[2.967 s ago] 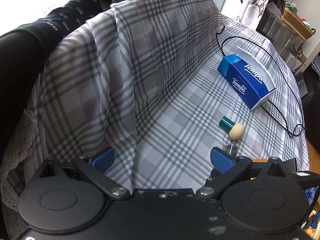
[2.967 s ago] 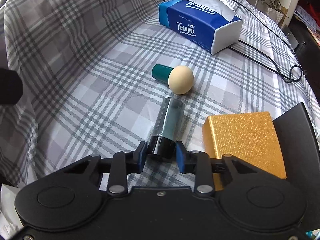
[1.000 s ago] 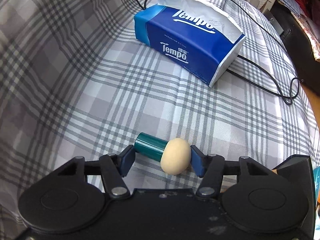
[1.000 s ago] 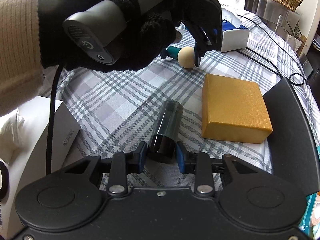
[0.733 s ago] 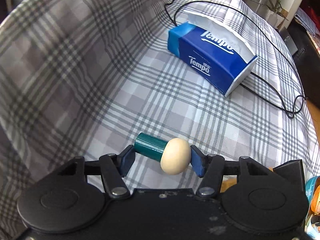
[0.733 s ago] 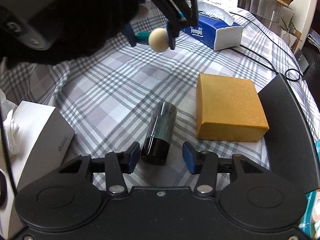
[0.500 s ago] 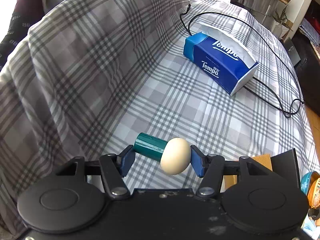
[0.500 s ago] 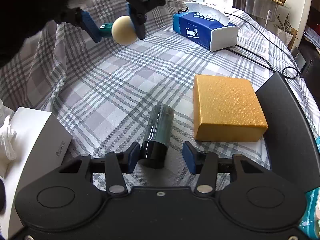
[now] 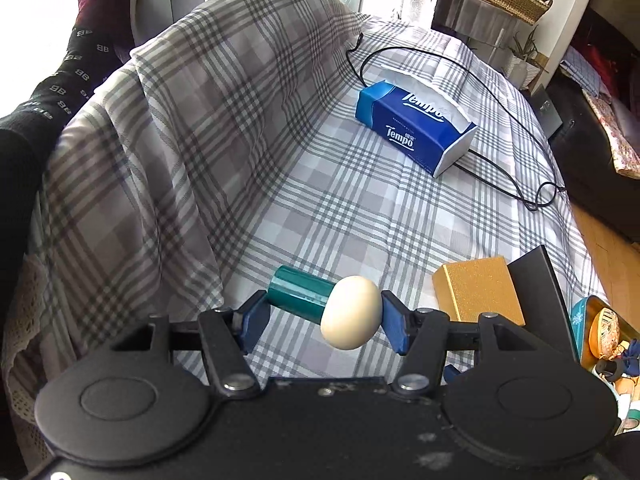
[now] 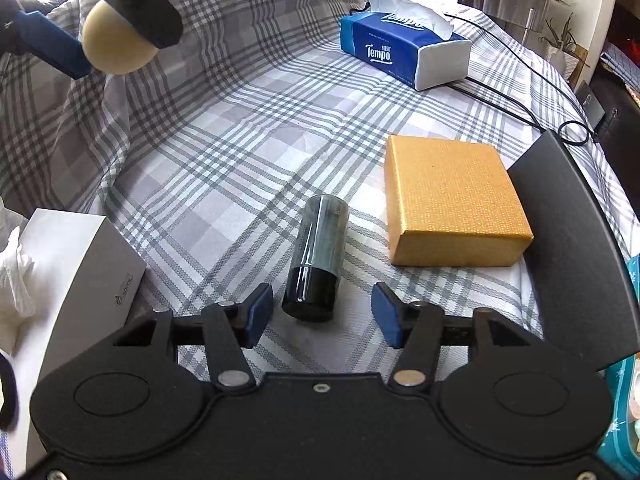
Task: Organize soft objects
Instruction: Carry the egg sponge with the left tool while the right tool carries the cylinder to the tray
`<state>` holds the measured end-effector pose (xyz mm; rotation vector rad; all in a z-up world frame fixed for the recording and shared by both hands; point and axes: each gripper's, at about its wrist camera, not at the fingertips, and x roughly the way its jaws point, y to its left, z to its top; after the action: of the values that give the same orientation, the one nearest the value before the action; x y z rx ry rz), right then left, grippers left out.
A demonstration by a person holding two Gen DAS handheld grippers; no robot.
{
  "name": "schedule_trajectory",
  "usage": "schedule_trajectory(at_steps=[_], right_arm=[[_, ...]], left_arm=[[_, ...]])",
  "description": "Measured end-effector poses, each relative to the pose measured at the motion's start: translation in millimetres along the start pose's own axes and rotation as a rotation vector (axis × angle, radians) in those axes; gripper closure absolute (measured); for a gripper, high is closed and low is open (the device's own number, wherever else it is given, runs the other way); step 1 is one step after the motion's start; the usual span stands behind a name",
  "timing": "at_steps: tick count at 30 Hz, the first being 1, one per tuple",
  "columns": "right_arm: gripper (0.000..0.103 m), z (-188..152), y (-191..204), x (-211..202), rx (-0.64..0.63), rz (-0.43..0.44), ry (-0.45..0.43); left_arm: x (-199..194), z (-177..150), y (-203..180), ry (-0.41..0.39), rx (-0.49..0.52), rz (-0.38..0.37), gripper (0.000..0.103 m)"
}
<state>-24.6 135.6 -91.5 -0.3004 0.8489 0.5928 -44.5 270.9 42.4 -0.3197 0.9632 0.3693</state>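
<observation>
Plaid grey-and-white cloth (image 9: 352,216) covers the tabletop in both views. In the left wrist view, the cloth rises in draped folds at the left of the frame. At lower centre, the left gripper (image 9: 322,318) is lifted clear of the cloth with its blue fingers (image 9: 394,326) closed on a makeup sponge (image 9: 326,306): a teal cylindrical handle with a cream, egg-shaped foam head. Its long axis lies crosswise between the fingers, handle end at the left pad, foam head at the right pad. At upper right sits a blue tissue box (image 9: 414,132) with a black cable (image 9: 500,168) looping just beyond it. At lower right is a gold box (image 9: 478,294).

In the right wrist view, a white box (image 10: 76,248) sits at the left edge. At lower centre, the right gripper (image 10: 322,314) has its fingers spread apart, touching nothing, either side of a dark tube (image 10: 318,260) lying on the cloth. The tube's long axis runs away from the camera, black cap nearest. The gold box lies just right of it.

Carrying the sponge well probably means light, steady pressure, since the foam head may compress and let it pivot or slip; keeping it level should help until a resting place is chosen.
</observation>
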Motion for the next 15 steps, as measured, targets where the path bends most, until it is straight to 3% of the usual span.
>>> schedule_trajectory(at_steps=[10,15], right_arm=[[0.041,21.1,5.6,9.0,0.075,-0.029,0.098],[0.044,31.4,9.8,15.6,0.113,-0.069,0.127]], left_arm=[[1.7,-6.8,18.1,0.003,-0.070,-0.029,0.047],[-3.0,-8.5,19.0,-0.008,-0.075,-0.040,0.047]])
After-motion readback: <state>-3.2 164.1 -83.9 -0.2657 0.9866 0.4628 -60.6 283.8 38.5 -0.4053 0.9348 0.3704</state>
